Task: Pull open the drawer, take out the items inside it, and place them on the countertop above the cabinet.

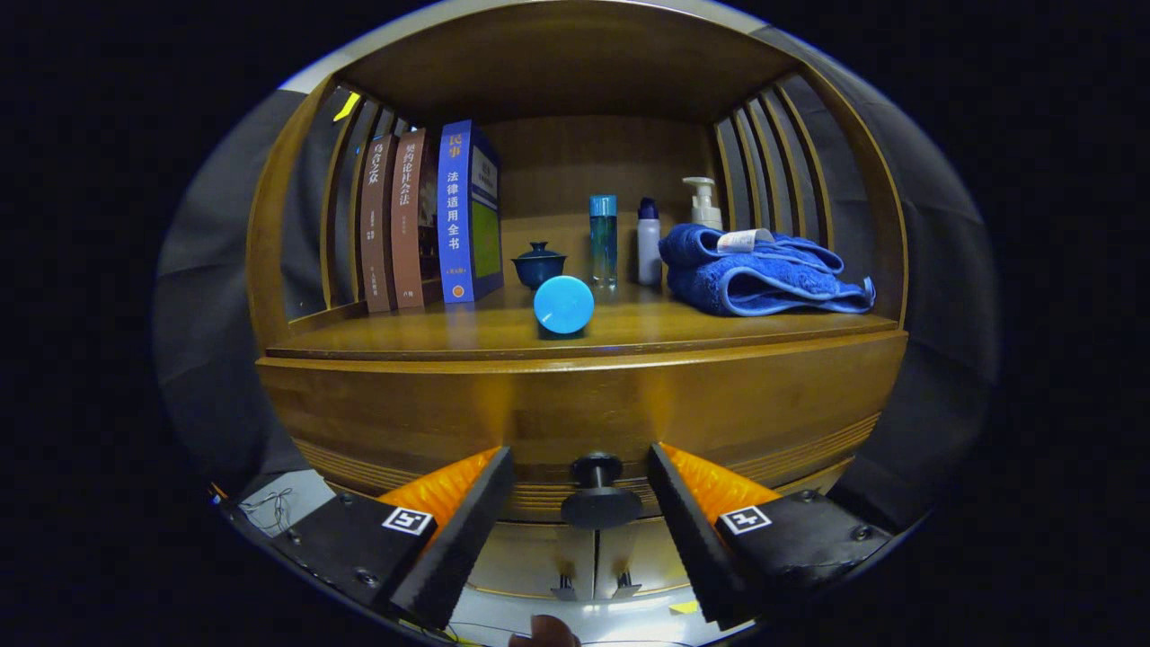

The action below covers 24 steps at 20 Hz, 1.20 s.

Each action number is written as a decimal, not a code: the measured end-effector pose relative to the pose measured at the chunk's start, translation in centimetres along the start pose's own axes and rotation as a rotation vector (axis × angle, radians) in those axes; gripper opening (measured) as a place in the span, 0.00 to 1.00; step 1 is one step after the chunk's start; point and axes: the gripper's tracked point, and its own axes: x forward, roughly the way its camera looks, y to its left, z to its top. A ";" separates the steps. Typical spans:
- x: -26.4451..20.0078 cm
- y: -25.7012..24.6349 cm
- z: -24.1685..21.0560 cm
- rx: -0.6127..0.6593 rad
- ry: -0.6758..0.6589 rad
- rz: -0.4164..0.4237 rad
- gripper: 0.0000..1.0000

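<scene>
We hold the gripper [579, 485] low in front of a wooden cabinet [575, 404], its two fingers spread wide and gripping nothing. Between the fingers [467, 530], and touching neither of them, sits the round dark knob [599, 499] of the drawer [575, 422], whose curved wooden front fills the span just above the fingertips; the drawer is closed, so we cannot see what lies inside it. Above the drawer front runs the countertop [404, 332], a polished wooden shelf set inside an open niche with slatted sides. On it, nearest us and roughly in line with the knob, lies a light blue round object [563, 305], its flat circular face turned toward us. Behind it to the left stands a small dark blue lidded cup [539, 263], and further left three books [422, 225] stand upright side by side, two brown and one blue. Right of the cup we see a tall clear blue bottle [603, 239] and just beside it a shorter white bottle [649, 243] with a dark cap. A folded blue towel [764, 274] lies on the right part of the countertop, with a white pump dispenser [703, 205] standing behind it. Below the drawer, two pale cabinet doors [593, 557] meet in a vertical seam.
</scene>
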 end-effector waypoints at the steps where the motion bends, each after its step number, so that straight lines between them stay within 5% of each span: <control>1: 0.0 0.0 -0.1 0.006 0.006 0.006 1.00; 6: -4.5 0.4 3.3 -0.059 -0.048 -0.017 1.00; 15: -19.8 5.8 18.7 -0.055 -0.203 -0.042 0.99; 24: -31.4 11.3 25.3 -0.093 -0.283 -0.109 0.98</control>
